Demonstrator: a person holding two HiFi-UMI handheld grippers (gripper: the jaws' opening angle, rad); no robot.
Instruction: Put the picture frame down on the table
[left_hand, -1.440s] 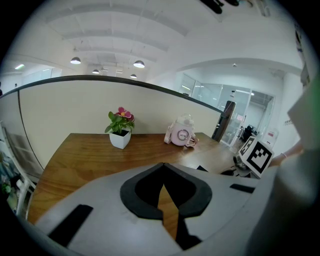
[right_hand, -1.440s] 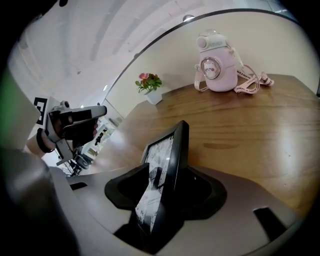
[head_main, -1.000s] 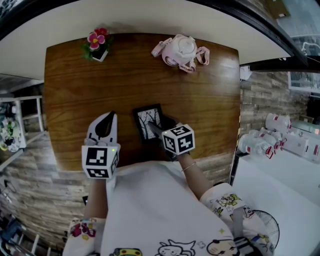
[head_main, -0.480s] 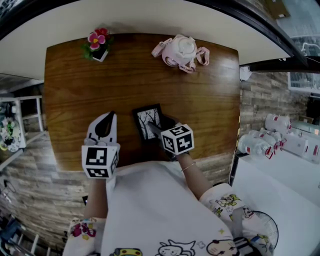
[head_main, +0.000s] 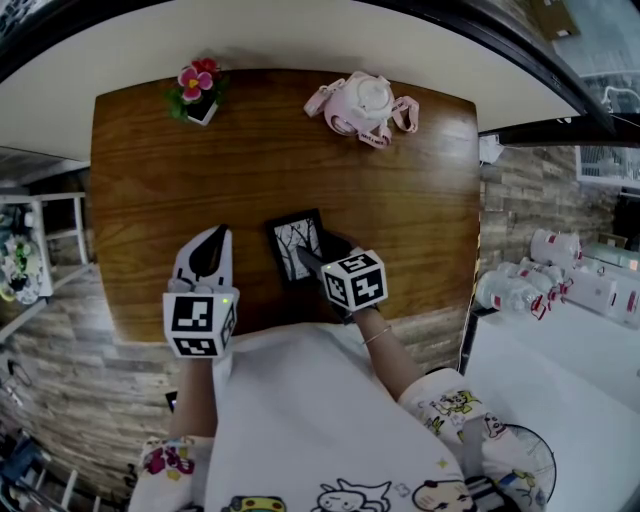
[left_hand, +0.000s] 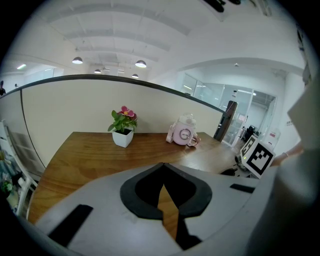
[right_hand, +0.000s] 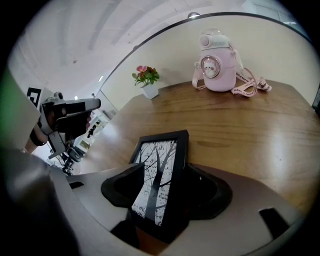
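- My right gripper (right_hand: 165, 186) has just been opening its jaws, and they now stand as wide as I take them. The picture frame (right_hand: 161, 167) is between them, with the pads close at either side. To my eye they no longer pinch it.
- I judge this to be the release: the frame is being given over to the table (head_main: 250, 160), and what remains is to draw the tool back without nudging it.
- The frame is at six o'clock on the tabletop, near my edge. Its face tilts up toward me. My tool's body hides the lower edge, so I cannot tell whether it lies quite flat.
- My left gripper (left_hand: 163, 189) hangs at nine o'clock from the frame. Its jaws are together at the tips, with nothing in them.
- The frame is a slim rectangle with a black, square-cut moulding and a glossy front over a black-on-white print of bare trees. It should be stiff and light, and slippery on varnish.
- The table is warm brown wood with a long grain, a soft sheen and rounded corners.
- At one o'clock is a rounded pink bottle (head_main: 362, 100) with a strap. At eleven o'clock is a small white flower pot (head_main: 198, 95) with pink blooms.
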